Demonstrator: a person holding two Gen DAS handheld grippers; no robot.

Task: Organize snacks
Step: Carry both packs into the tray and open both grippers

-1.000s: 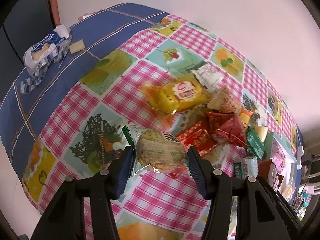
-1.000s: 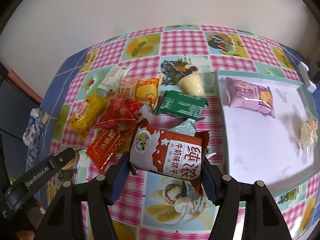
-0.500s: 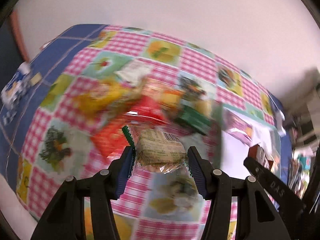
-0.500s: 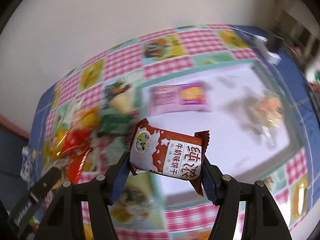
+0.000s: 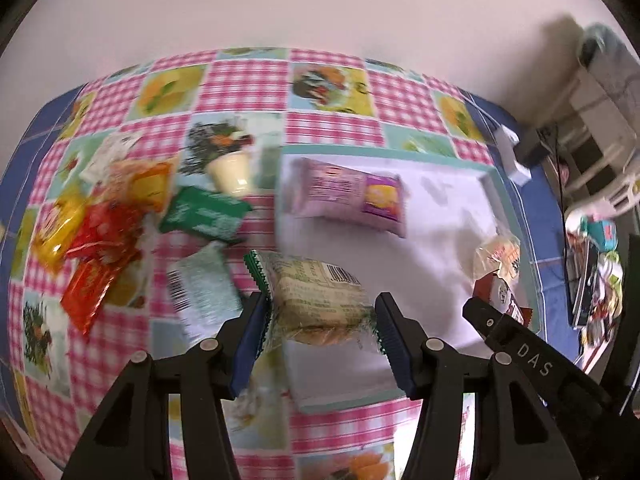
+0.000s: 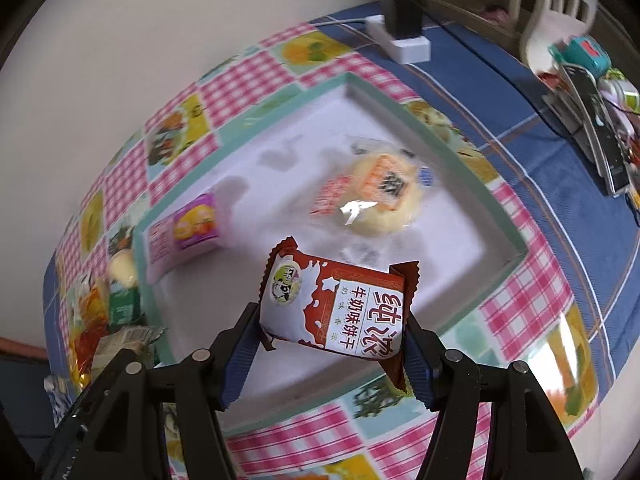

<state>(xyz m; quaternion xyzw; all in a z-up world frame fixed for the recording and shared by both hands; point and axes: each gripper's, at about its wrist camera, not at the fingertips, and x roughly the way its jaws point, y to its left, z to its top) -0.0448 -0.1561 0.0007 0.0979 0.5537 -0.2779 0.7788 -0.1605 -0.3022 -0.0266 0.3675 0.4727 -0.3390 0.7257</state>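
My left gripper [image 5: 320,328] is shut on a clear green-edged biscuit pack [image 5: 316,296], held above the near left edge of the white tray [image 5: 496,184]. My right gripper [image 6: 332,344] is shut on a brown-and-white milk biscuit pack [image 6: 340,312], held above the tray's near part [image 6: 516,236]. The tray holds a pink snack pack [image 5: 344,200] and a round clear-wrapped pastry [image 6: 380,200]. A pile of loose snacks [image 5: 104,228] lies on the tablecloth left of the tray, with a green pack [image 5: 204,216] and a cream jelly cup [image 5: 232,172].
A white power strip with a black plug [image 6: 404,36] lies beyond the tray's far corner. Cluttered items and a black device [image 6: 596,120] sit at the right on the blue cloth. The wall stands close behind the table. My right gripper's arm shows in the left wrist view [image 5: 520,348].
Both grippers have swung to the right from the snack pile toward the tray, each still holding its pack. The right gripper now hangs over the tray.
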